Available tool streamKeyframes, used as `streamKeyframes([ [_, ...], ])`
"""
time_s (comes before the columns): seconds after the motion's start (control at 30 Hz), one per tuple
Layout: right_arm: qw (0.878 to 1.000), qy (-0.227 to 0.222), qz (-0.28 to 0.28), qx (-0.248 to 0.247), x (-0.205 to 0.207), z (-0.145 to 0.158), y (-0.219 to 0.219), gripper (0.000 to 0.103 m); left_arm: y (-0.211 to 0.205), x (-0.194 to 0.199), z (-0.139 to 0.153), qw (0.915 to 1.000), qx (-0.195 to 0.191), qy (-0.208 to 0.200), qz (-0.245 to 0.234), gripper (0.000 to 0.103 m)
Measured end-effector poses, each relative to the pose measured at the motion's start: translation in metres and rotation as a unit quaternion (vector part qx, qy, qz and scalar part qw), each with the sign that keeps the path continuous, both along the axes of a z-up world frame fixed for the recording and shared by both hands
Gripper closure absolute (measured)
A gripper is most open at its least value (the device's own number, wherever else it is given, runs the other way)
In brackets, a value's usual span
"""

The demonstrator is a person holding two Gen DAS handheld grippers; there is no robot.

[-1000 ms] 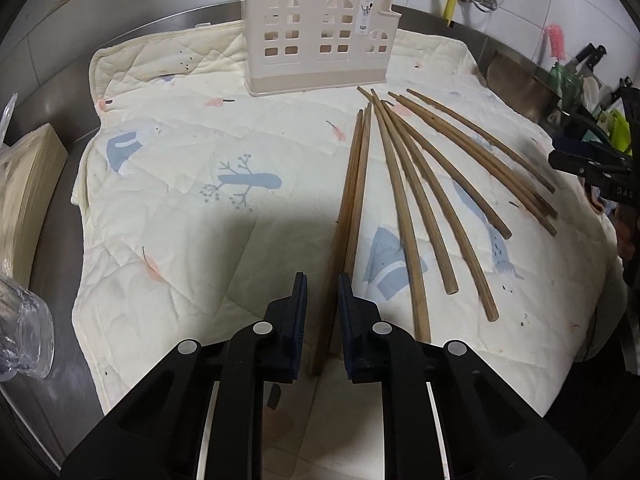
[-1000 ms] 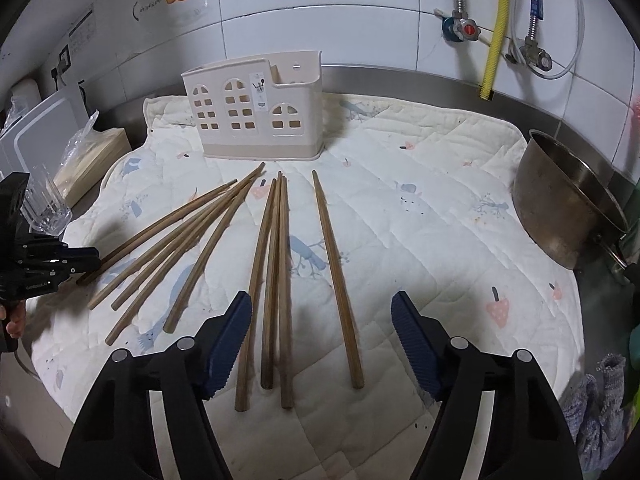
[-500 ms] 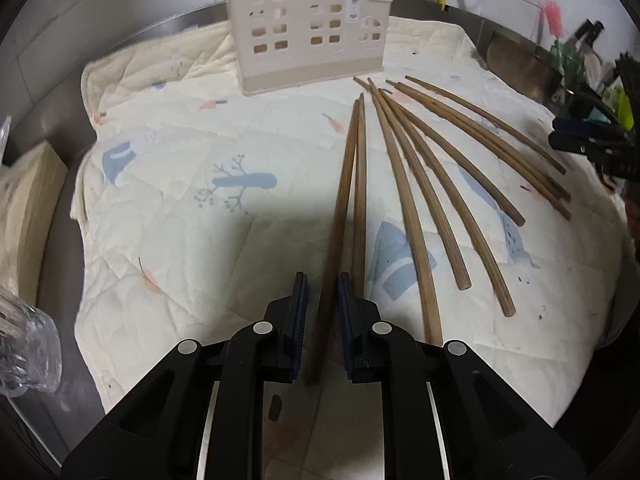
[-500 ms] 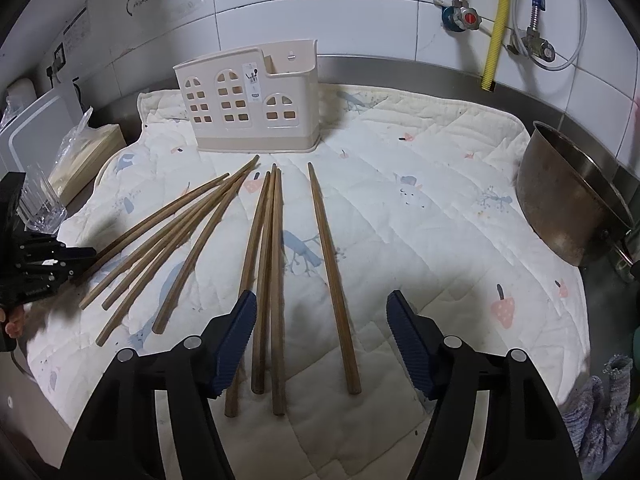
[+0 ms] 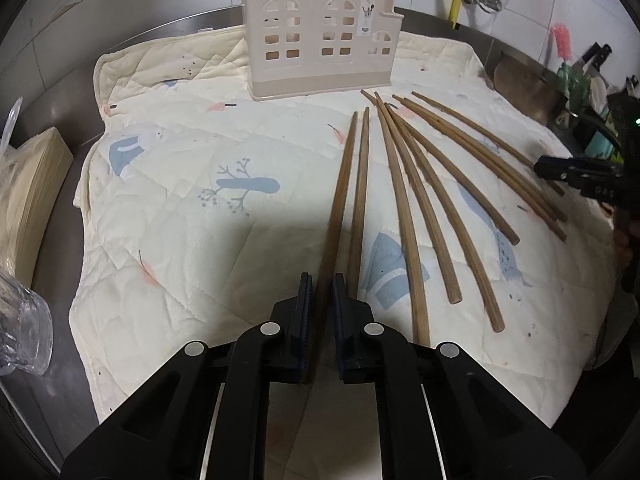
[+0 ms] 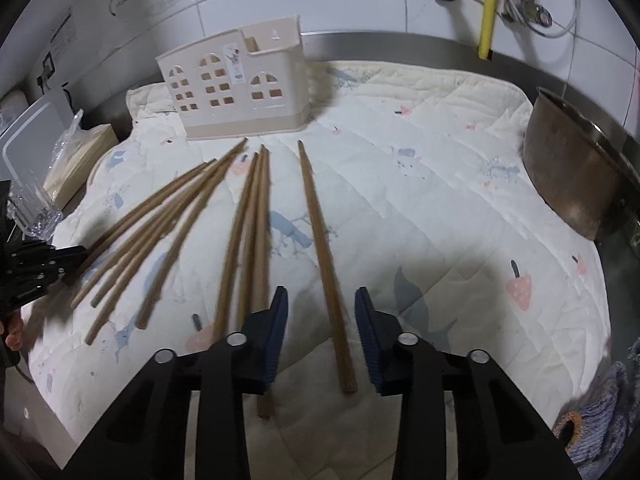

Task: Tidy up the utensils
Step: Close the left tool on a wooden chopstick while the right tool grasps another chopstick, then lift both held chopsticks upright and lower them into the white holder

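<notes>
Several long wooden chopsticks lie fanned on a quilted cream mat [image 5: 180, 240], in front of a beige plastic utensil holder [image 5: 320, 48] with window cut-outs. My left gripper [image 5: 323, 300] is shut on the near end of the leftmost chopstick [image 5: 340, 184]. It also shows at the left edge of the right wrist view as the left gripper [image 6: 44, 264]. My right gripper [image 6: 321, 294] is closing around the lone rightmost chopstick [image 6: 316, 220]. Its pads stand clear on both sides of the stick. The holder [image 6: 236, 88] stands beyond.
A steel bowl [image 6: 576, 172] sits at the mat's right edge. A clear glass [image 5: 20, 328] and a wrapped stack of paper [image 5: 28, 192] are off the mat's left side. Pipes and taps [image 6: 488, 8] run along the tiled wall. A knitted cloth [image 6: 600, 432] lies near right.
The right gripper's jaws have narrowed a lot around the rightmost chopstick and it has sunk closer to the mat. The left gripper has stayed in place, its jaws tightening slightly on its chopstick.
</notes>
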State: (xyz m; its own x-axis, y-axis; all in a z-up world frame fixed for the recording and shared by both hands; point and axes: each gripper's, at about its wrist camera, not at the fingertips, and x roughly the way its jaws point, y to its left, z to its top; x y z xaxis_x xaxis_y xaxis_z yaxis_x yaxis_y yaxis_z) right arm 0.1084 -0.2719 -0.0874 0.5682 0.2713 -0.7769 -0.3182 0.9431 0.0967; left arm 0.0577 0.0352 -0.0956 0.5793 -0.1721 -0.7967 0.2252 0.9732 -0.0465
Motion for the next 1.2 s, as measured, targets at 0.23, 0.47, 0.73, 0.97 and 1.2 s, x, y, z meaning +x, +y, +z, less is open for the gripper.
streamKeyframes([
  [0.23, 1.000, 0.005, -0.003, -0.004, 0.006, -0.008, -0.003, 0.083, -0.002, -0.002, 0.007, 0.9999, -0.015, -0.008, 0.000, 0.096],
  [0.47, 0.999, -0.016, 0.003, -0.032, -0.006, -0.007, 0.003, 0.095, -0.002, -0.005, 0.024, 0.9990, -0.033, -0.029, 0.010, 0.096],
  [0.73, 0.997, -0.079, 0.005, -0.008, -0.019, 0.036, 0.001, 0.096, -0.005, -0.003, 0.056, 0.9963, -0.052, -0.066, 0.016, 0.097],
  [0.97, 0.988, -0.150, 0.027, 0.026, -0.014, 0.100, 0.009, 0.096, -0.013, 0.010, 0.095, 0.9924, -0.056, -0.109, 0.014, 0.097],
  [1.2, 0.986, -0.159, 0.052, 0.027, 0.026, 0.143, 0.020, 0.096, -0.022, 0.039, 0.136, 0.9896, -0.055, -0.132, 0.005, 0.097],
])
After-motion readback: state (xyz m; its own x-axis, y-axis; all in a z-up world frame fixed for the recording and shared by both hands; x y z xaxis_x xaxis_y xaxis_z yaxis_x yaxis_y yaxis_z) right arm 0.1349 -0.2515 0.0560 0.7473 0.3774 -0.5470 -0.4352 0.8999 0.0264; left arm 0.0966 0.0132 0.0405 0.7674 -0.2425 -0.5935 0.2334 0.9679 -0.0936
